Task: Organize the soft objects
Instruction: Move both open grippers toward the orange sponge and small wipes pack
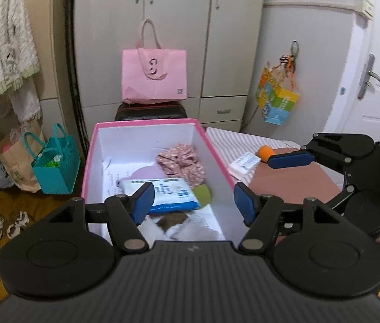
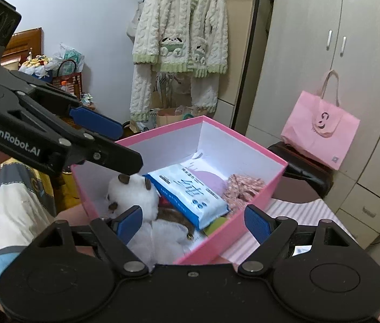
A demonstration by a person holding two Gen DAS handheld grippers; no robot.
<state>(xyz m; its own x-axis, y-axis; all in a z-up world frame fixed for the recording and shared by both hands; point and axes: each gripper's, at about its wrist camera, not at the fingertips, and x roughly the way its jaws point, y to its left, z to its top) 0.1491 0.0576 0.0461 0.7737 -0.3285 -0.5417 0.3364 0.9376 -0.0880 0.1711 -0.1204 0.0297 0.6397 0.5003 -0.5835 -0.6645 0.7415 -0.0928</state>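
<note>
Both tongs, left gripper (image 1: 194,202) and right gripper (image 2: 194,223), gape empty above the pink cardboard box (image 2: 257,145) at frame centre, holding a fluffy white plush (image 2: 133,191), glossy tissue pack (image 2: 187,191) and crumpled floral cloth (image 2: 241,188).

A pink box (image 1: 160,122) with white inner walls stands open on the table and holds the soft items. A white plush toy (image 2: 133,196) with brown ears and patches lies at the near end, its head toward the left wall in the right wrist view. A blue-and-white tissue pack (image 2: 190,192) rests flat and slantwise across the middle, partly over the plush. A green soft piece (image 1: 203,194) sits just beside the pack's near corner. A crumpled pink floral cloth (image 1: 182,162) lies toward the far right side. Outside the box, an orange ball (image 1: 265,152) rests on the table beside a white packet (image 1: 244,163).
</note>
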